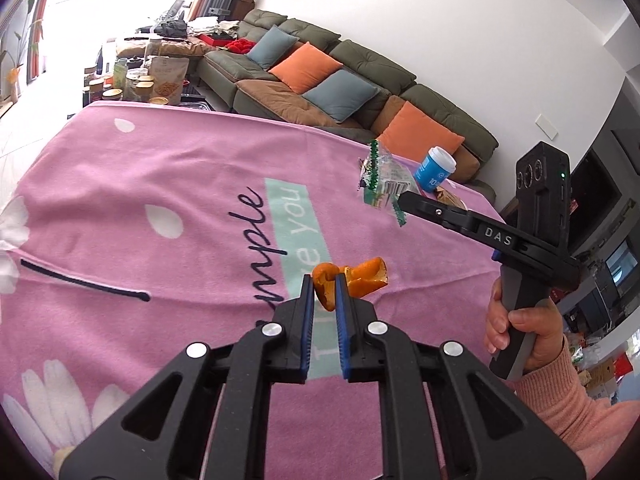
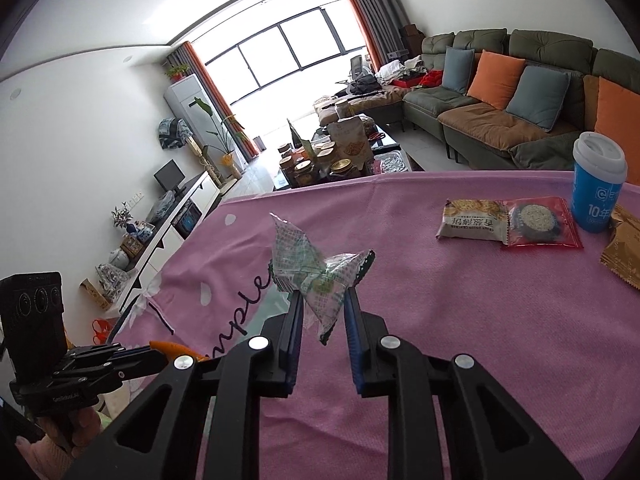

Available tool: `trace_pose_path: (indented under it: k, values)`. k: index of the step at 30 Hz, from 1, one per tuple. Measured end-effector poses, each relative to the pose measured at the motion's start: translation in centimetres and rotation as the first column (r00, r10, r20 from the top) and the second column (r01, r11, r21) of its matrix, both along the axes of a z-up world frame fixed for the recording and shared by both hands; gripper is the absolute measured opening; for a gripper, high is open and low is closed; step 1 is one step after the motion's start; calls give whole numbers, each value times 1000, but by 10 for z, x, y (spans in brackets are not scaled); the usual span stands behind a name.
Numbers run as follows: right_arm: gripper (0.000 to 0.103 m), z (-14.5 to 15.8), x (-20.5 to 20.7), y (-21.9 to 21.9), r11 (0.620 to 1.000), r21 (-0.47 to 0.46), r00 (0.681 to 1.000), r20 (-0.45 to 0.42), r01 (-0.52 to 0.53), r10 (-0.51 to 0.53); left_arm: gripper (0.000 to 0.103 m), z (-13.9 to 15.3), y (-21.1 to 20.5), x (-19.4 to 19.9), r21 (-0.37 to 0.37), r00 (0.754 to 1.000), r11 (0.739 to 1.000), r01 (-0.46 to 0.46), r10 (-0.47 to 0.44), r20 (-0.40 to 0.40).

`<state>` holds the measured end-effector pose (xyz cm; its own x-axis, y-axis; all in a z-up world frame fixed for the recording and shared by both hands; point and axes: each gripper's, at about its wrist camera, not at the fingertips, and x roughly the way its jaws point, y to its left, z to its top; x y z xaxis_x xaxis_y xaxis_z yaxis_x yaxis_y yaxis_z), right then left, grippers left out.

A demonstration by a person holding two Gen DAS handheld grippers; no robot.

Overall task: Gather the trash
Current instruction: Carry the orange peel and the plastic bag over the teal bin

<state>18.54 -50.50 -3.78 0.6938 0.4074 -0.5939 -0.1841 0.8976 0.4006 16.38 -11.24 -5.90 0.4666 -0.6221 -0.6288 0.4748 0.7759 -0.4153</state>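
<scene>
Both grippers are loaded above the pink cloth [image 2: 440, 320]: the left gripper [image 1: 323, 285] pinches an orange peel [image 1: 352, 278], the right gripper [image 2: 322, 300] is closed on a crumpled wrapper [image 2: 316, 276]. No bin shows, so dropping remains. At 2 o'clock of the right view lie snack packets [image 2: 508, 222] and a cup [image 2: 598, 184], possibly left to collect.

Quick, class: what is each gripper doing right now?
Left gripper: shut on orange peel.
Right gripper: shut on crumpled green-and-white wrapper.
</scene>
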Motion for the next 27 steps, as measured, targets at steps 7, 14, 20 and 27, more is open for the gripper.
trace_pose_path:
  k: [7,14,20,27]
  values:
    - [19,5,-15,38,997,15,997,27,-71,71,11,7,46,-18,16,996,997,-80,80,29]
    - [19,7,-19,72,991,20,991,28,-133,133,11,8,83,-36,13,988,988,-151,151,31]
    - [19,8,-22,103,982,15,982,30,-188,187,11,12,110,-47,13,976,977,-212,211,51]
    - [19,9,-27,132,970,23,970,38,-243,242,11,19,137,-57,12,962,964,-266,265,70]
